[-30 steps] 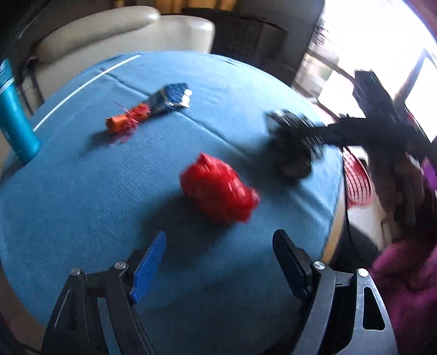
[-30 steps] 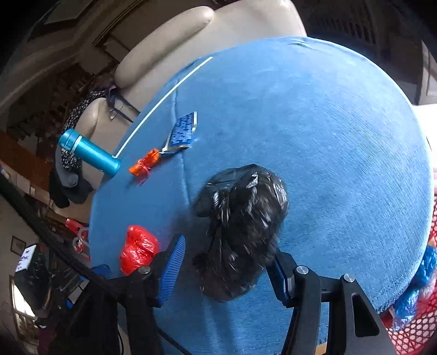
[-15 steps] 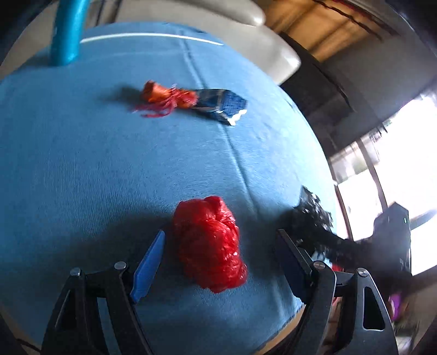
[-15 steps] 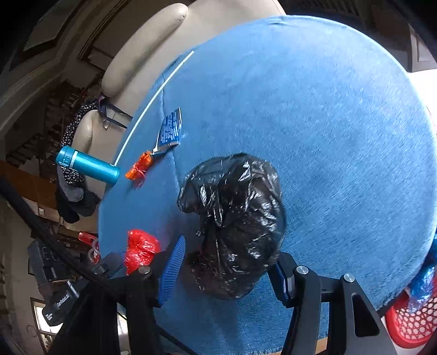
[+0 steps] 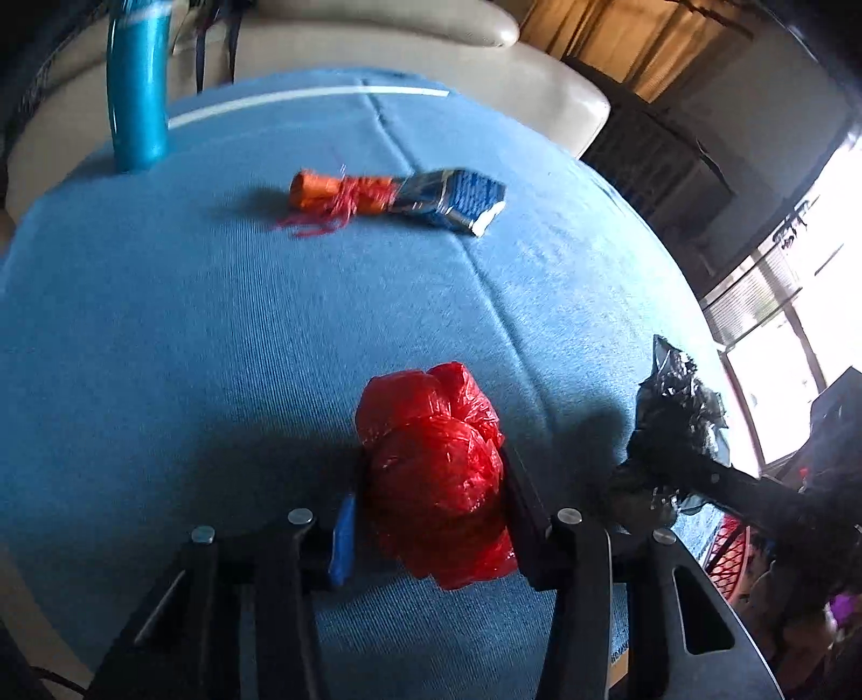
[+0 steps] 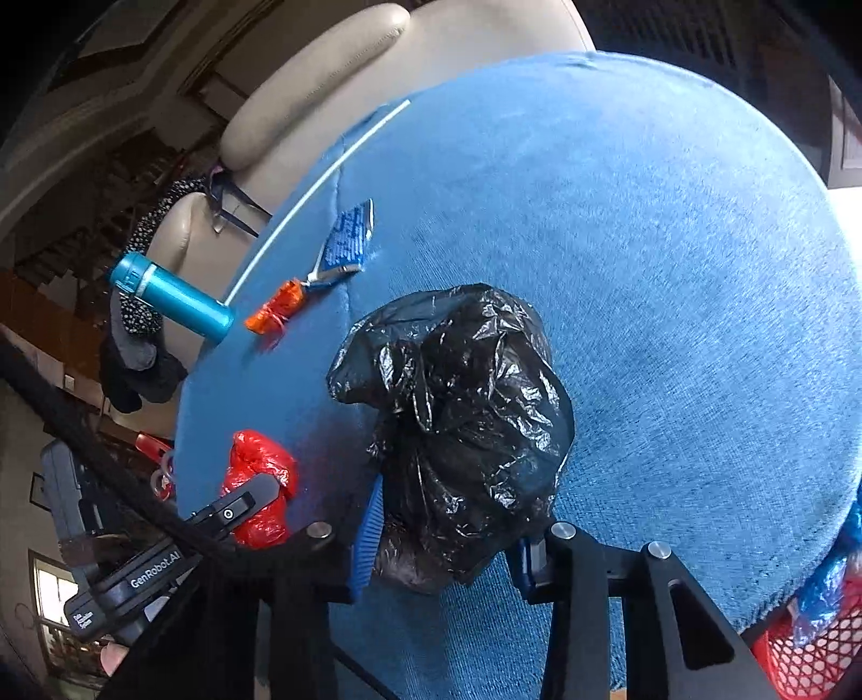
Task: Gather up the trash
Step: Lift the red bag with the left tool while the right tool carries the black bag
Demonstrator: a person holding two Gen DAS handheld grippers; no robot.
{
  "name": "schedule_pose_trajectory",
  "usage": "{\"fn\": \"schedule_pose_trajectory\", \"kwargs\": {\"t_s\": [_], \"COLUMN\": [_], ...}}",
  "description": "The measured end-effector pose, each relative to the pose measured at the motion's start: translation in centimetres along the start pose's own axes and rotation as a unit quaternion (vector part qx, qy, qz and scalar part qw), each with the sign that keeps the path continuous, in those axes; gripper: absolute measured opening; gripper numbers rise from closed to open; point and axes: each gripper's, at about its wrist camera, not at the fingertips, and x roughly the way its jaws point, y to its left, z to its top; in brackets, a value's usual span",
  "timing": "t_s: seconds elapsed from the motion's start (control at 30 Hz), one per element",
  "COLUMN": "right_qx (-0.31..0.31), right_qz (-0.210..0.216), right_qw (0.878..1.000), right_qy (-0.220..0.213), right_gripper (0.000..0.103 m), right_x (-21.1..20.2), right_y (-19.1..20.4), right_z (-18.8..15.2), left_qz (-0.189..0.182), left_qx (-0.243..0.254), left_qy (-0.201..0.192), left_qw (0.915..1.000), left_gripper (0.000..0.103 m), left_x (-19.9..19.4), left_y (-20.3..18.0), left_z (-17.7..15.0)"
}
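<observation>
A crumpled red plastic bag (image 5: 436,474) lies on the blue tablecloth (image 5: 215,334), and my left gripper (image 5: 431,511) is shut on it. It also shows in the right wrist view (image 6: 261,474), with the left gripper's finger over it. My right gripper (image 6: 447,544) is shut on a crumpled black plastic bag (image 6: 463,409), which also shows at the right of the left wrist view (image 5: 673,425). An orange wrapper (image 5: 334,191) and a blue foil wrapper (image 5: 458,199) lie side by side farther back on the cloth.
A teal bottle (image 5: 137,91) stands at the far left edge of the table. A beige sofa (image 5: 431,48) is behind the table. A red mesh basket (image 6: 813,646) with blue plastic in it sits below the table's right edge.
My left gripper moved up to the red bag and closed on it. My right gripper tightened on the black bag and stayed over the table's near edge.
</observation>
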Motion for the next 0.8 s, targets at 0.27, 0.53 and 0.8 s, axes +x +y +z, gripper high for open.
{"fn": "schedule_pose_trajectory", "kwargs": {"t_s": [0.27,0.53,0.8], "right_qx": [-0.022,-0.059,-0.071], "right_qz": [0.003,-0.006,-0.015], "right_qw": [0.998,0.991,0.987], "right_qy": [-0.057,-0.116,-0.141], "right_gripper": [0.042,0.042,0.041], "right_x": [-4.2,-8.6,-11.2], "right_y": [-0.2,0.2,-0.8], "right_z": [-0.2,-0.6,-1.3], "left_qz": [0.073,0.125,0.143], "left_qx": [0.073,0.126,0.161], "left_qy": [-0.069,-0.115,-0.135], "left_qw": [0.9923,0.9774,0.9671], "left_gripper": [0.048,0.048,0.048], "left_x": [-4.3,-7.0,-7.9], "left_y": [-4.0,-7.5,-10.3], "left_z": [0.1,-0.4,-0.7]}}
